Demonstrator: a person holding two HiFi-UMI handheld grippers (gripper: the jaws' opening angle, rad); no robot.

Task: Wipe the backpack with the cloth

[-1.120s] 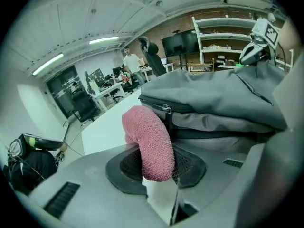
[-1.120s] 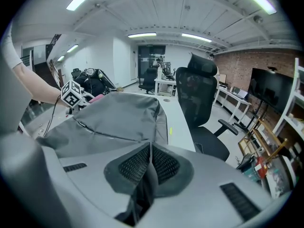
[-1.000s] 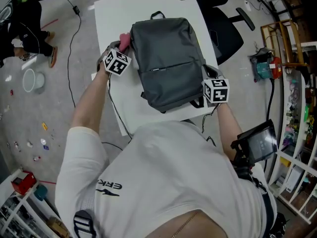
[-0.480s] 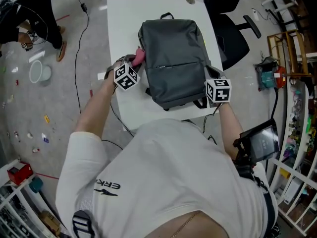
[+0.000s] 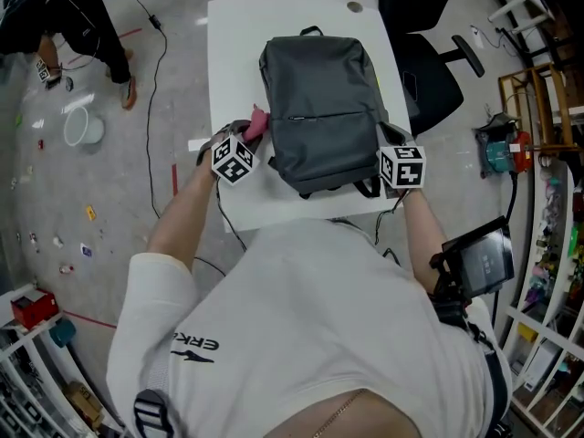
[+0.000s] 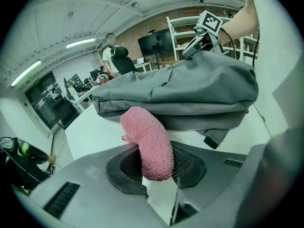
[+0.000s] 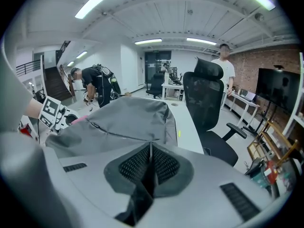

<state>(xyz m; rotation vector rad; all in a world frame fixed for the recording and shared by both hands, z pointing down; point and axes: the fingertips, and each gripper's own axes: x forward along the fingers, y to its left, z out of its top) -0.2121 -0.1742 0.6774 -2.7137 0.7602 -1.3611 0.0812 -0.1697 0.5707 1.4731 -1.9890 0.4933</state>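
Observation:
A grey backpack (image 5: 319,108) lies flat on the white table (image 5: 233,53). My left gripper (image 5: 248,137) is at its left side, shut on a folded pink cloth (image 5: 258,120). The cloth (image 6: 148,141) sticks up from between the pads, right in front of the backpack's side (image 6: 190,89), with the left gripper (image 6: 154,167) low over the tabletop. My right gripper (image 5: 384,146) is at the backpack's near right corner, shut on dark fabric of the backpack (image 7: 128,125). That fabric hangs below the closed right gripper (image 7: 149,167).
A black office chair (image 5: 429,62) stands right of the table. Someone in dark clothes (image 5: 64,7) bends over at the far left, near a white bowl (image 5: 78,128) on the floor. A cable (image 5: 151,80) runs along the floor. Shelving (image 5: 547,153) lines the right side.
My left gripper has slid with the pink cloth along the backpack's left side toward me. The right gripper has stayed at the near right corner.

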